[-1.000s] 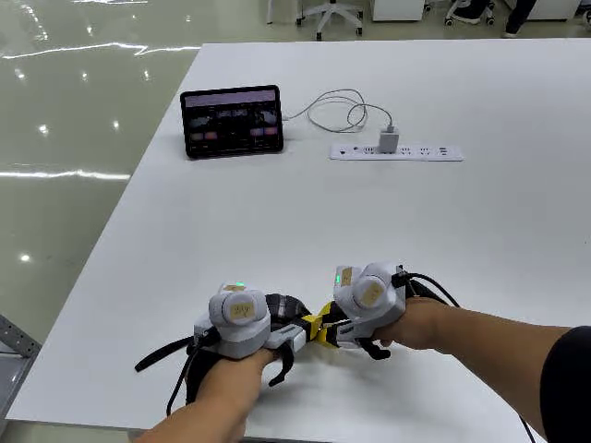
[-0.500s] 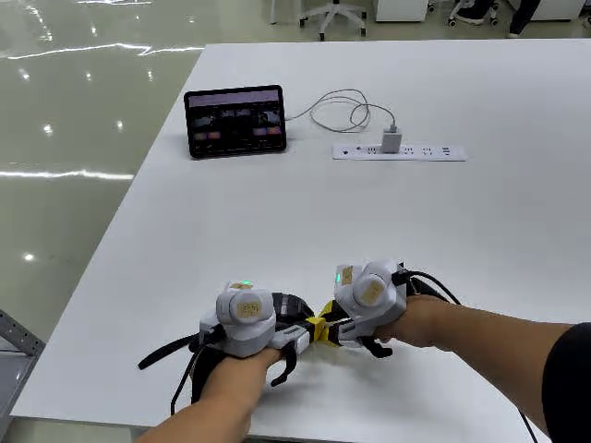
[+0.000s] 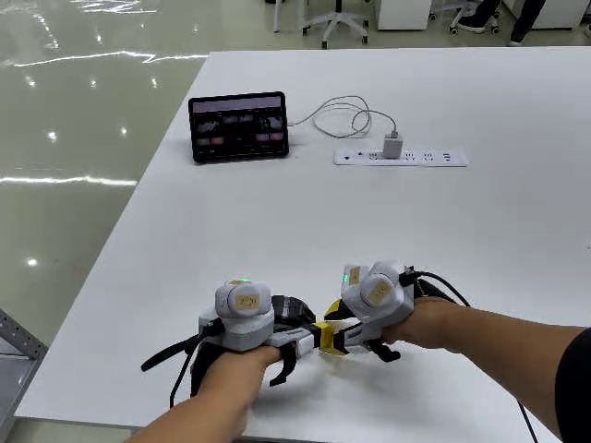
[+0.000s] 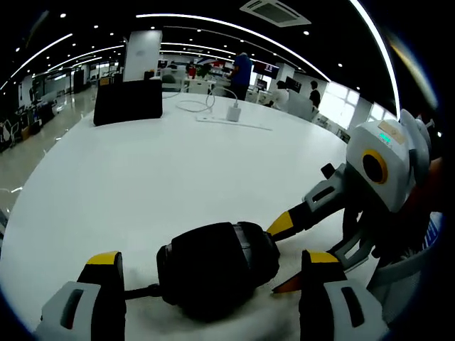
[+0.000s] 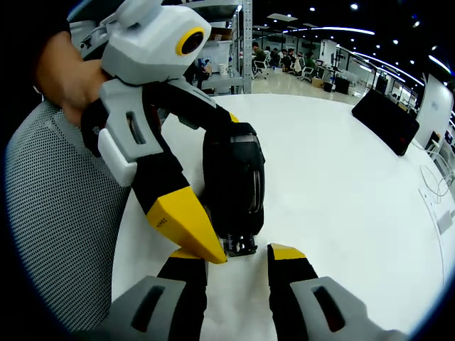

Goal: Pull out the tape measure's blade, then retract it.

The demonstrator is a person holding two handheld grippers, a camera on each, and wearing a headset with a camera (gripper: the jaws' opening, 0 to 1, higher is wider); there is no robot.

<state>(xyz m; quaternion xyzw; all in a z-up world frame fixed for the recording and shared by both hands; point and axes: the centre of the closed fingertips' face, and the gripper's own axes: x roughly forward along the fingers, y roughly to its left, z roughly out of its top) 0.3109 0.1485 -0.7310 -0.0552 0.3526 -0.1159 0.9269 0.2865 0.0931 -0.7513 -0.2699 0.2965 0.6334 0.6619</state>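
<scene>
The tape [image 4: 217,268] lies on the tabletop [image 3: 369,231] near its front edge, between the two claws. The left claw [image 4: 212,259] straddles the case, released: its jaws are spread, with a gap on either side in its own view. The right claw [image 5: 236,256] faces it from the opposite side, jaws slightly parted and grasping nothing, with its tips just beside the blade mouth [image 5: 240,245]. The left hand [image 3: 231,369] and right hand [image 3: 429,323] sit low over the tabletop. Both forearms reach in from the near edge and the claws point toward each other.
</scene>
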